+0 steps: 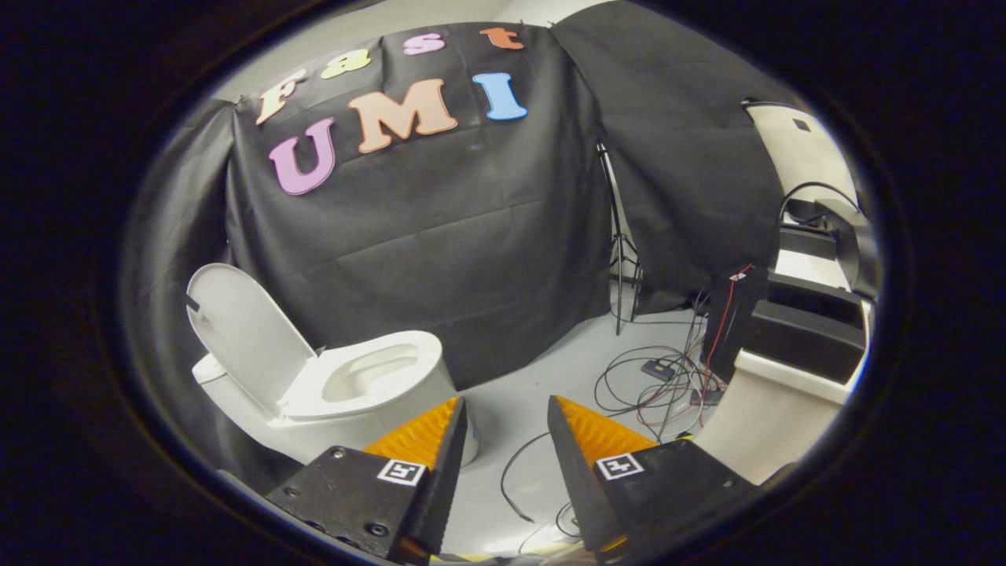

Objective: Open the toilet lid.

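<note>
A white toilet (369, 393) stands on the pale floor, ahead of my fingers and to their left. Its lid (247, 330) is raised, leaning back and to the left, and the oval seat and bowl (369, 369) lie uncovered. My gripper (507, 409) hovers in front of the toilet with its fingers apart and nothing between them. The left finger (428, 436) overlaps the toilet's front base in the view, but I cannot tell that it touches.
Black cloth walls the booth behind the toilet. A thin tripod stand (621, 259) rises at the cloth's right edge. Loose cables (660, 377) sprawl over the floor ahead and right. A white cabinet with black boxes (794, 354) stands at the right.
</note>
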The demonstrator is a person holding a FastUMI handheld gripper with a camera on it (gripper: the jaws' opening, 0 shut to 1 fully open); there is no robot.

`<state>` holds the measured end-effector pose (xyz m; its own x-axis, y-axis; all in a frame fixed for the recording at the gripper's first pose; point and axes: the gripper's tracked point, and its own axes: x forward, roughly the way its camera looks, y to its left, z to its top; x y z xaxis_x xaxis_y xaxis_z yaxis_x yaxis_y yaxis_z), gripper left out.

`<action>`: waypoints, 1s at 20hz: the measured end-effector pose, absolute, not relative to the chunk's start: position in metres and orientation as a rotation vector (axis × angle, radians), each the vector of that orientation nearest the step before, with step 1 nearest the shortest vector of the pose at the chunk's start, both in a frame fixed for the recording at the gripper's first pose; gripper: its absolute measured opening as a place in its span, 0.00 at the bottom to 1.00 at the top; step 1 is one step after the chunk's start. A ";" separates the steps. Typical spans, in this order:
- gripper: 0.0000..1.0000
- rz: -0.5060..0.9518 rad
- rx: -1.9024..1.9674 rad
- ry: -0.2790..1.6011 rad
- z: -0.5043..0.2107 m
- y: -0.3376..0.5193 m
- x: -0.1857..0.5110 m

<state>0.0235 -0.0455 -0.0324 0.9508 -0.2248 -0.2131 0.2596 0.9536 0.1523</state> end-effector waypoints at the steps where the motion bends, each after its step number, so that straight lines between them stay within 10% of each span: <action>1: 0.64 -0.247 0.182 0.195 -0.032 -0.046 0.023; 20: 0.64 -0.234 0.181 0.220 -0.032 -0.047 0.023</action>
<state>0.0225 -0.0468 -0.0324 0.9488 -0.2095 -0.2364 0.2489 0.9567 0.1511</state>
